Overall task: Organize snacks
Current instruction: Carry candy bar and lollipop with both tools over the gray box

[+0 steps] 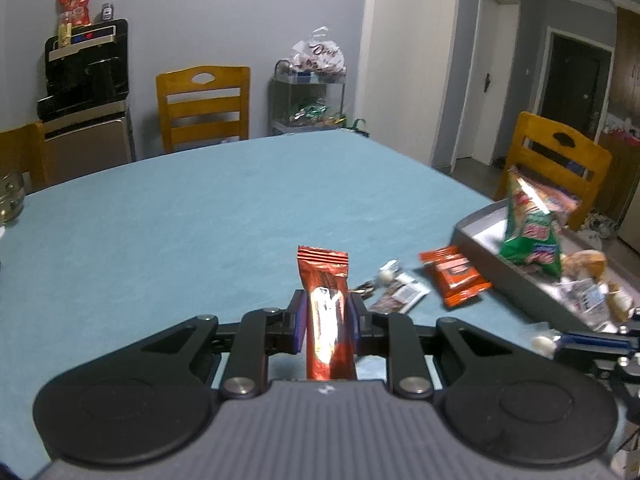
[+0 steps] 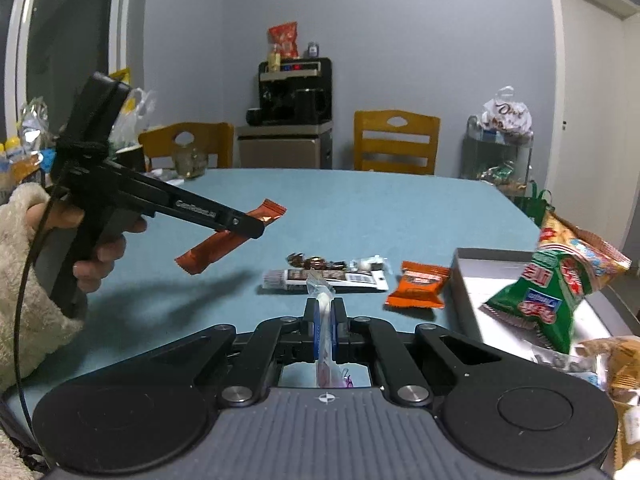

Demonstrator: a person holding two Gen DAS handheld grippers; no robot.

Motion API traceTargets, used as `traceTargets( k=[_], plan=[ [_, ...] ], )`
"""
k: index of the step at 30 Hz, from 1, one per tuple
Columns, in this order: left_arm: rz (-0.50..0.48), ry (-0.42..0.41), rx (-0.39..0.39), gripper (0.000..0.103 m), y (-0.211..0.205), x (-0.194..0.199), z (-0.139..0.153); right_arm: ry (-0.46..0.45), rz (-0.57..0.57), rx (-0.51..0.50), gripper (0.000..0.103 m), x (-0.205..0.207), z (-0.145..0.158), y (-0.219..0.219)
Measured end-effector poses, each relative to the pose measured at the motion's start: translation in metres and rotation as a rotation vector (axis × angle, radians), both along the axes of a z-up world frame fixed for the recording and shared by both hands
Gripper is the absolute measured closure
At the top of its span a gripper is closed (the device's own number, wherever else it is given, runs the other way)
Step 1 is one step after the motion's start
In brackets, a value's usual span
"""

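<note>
Clearly, in the left wrist view, the left gripper (image 1: 326, 316) is pinching a long red snack bar (image 1: 326, 312) between its narrow fingers, the bar sticking out ahead of the pads and lifted off the blue tablecloth (image 1: 180, 220). Off to the right, a grey box (image 1: 520, 276) is sitting at the table edge with a green chip bag (image 1: 528, 232) standing in it among other packets. Between the bar and the box, an orange packet (image 1: 456, 276) and a dark flat packet (image 1: 400, 296) are lying loose on the cloth. The tip of the right gripper (image 1: 560, 342) is showing low at the right, close to the box wall.

Turning to the right wrist view, the right gripper (image 2: 325, 320) is squeezing a thin clear-wrapped stick (image 2: 322, 308), its fingers nearly together on it. The left gripper (image 2: 256, 226) is hanging to the left, above the table, carried by a hand (image 2: 100, 240) in a fluffy cream sleeve (image 2: 24, 280), with the red bar (image 2: 232, 240) crossing its tip. The box (image 2: 492, 256) is lying to the right, the orange packet (image 2: 418, 288) just beside it.

Both snacks look picked up and ready for carrying, so the sorting step seems mid-way. Next, each hand probably needs swinging over the box and opening above a bare patch, clear of the leaning chip bag (image 2: 548, 292).
</note>
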State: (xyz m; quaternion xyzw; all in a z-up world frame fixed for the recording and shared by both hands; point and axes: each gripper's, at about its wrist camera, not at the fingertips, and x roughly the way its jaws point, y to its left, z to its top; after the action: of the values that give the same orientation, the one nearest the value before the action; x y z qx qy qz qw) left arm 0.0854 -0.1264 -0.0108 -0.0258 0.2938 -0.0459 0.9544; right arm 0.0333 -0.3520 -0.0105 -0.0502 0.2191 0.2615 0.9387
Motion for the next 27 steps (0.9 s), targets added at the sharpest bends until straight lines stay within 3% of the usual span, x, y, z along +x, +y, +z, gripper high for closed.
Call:
traceTargets(
  k=[12, 27],
  plan=[
    [-0.207, 0.011, 0.016, 0.085, -0.101, 0.016, 0.018, -0.040, -0.123, 0.069, 0.096, -0.007, 0.006, -0.057],
    [-0.501, 0.029, -0.023, 0.085, -0.233, 0.035, 0.017, -0.041, -0.369, 0.045, 0.095, -0.015, 0.004, -0.153]
  ],
)
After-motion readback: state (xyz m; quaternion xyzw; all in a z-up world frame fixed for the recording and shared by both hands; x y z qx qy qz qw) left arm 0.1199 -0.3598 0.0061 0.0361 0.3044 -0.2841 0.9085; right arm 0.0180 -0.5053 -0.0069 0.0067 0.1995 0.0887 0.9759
